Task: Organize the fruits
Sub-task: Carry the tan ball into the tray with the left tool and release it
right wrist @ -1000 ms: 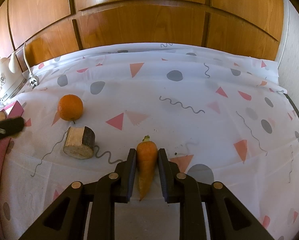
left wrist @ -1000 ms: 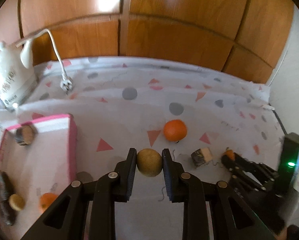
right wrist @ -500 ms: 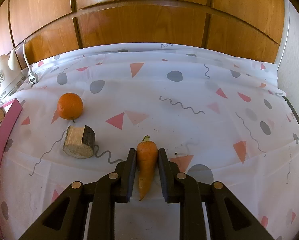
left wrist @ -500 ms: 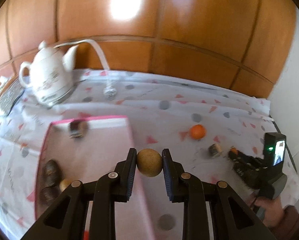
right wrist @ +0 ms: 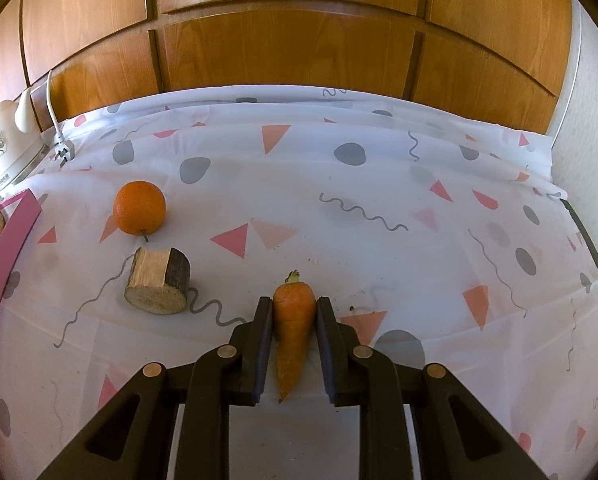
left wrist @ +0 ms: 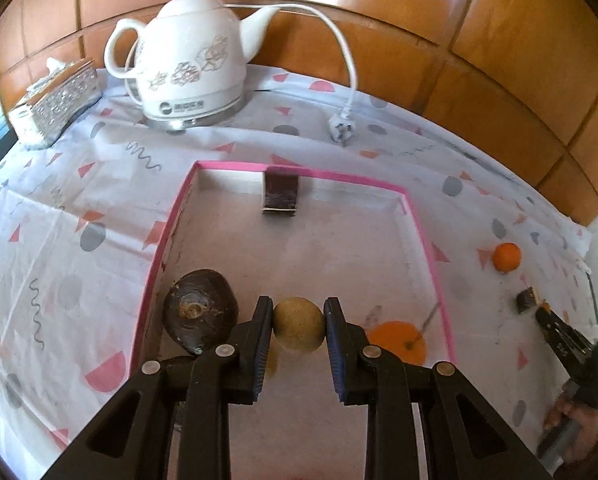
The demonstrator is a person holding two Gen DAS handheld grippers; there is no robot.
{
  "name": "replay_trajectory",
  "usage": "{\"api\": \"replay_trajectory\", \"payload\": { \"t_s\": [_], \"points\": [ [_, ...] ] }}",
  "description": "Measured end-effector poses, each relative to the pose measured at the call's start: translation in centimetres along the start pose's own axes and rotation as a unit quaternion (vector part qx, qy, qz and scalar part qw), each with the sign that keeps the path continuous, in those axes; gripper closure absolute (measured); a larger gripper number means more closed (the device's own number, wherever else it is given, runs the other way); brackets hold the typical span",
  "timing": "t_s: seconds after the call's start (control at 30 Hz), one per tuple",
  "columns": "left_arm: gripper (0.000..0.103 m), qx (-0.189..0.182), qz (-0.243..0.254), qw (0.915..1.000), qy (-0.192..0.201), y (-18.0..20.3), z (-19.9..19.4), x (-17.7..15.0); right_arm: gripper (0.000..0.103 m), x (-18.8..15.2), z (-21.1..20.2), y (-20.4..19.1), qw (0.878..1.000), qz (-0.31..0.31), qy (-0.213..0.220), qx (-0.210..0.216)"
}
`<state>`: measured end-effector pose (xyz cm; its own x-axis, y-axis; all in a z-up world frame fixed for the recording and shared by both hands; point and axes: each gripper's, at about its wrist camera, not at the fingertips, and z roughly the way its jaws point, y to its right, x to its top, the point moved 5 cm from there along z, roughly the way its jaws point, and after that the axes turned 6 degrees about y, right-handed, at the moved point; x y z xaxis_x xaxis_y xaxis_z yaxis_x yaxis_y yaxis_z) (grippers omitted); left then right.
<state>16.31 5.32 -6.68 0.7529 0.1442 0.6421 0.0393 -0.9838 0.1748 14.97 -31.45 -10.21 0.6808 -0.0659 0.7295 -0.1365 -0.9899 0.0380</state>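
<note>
My left gripper [left wrist: 298, 326] was starting to ease open around the tan round fruit [left wrist: 298, 329], held above the pink-rimmed tray [left wrist: 427, 236]. My right gripper [right wrist: 295, 314] stayed clamped on the carrot [right wrist: 293, 328] over the tablecloth [right wrist: 379, 184].

Glossy ceramic kettle [left wrist: 191, 52], varnished wood panelling [right wrist: 291, 52], thin printed cloth [right wrist: 379, 216], rough-barked log slice [right wrist: 159, 286]
</note>
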Motion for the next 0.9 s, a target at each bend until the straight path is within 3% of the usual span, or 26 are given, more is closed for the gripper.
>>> {"api": "replay_trajectory", "payload": {
  "t_s": [0.1,0.43,0.6,0.77,0.9],
  "points": [
    [0.066,-0.001,-0.008,1.0000,0.004,-0.4,-0.2,-0.2,0.081,0.0,0.0,0.0,1.000,-0.001,0.000,-0.001],
    [0.066,-0.009,-0.020,0.9974,0.069,-1.5,-5.1,3.4,0.082,0.0,0.0,-0.1,1.000,-0.003,0.000,-0.002],
    [0.065,0.012,-0.009,0.9942,0.106,-3.3,-8.9,5.6,0.082,0.0,0.0,-0.1,1.000,-0.003,0.000,-0.001],
    [0.054,0.053,0.009,0.9916,0.117,-5.1,-10.7,3.5,0.082,0.0,0.0,0.0,1.000,-0.004,0.000,-0.002],
    [0.054,0.069,-0.006,0.9921,0.104,-5.8,-10.4,-0.5,0.082,0.1,-0.1,0.0,1.000,-0.004,-0.002,-0.002]
  ]
}}
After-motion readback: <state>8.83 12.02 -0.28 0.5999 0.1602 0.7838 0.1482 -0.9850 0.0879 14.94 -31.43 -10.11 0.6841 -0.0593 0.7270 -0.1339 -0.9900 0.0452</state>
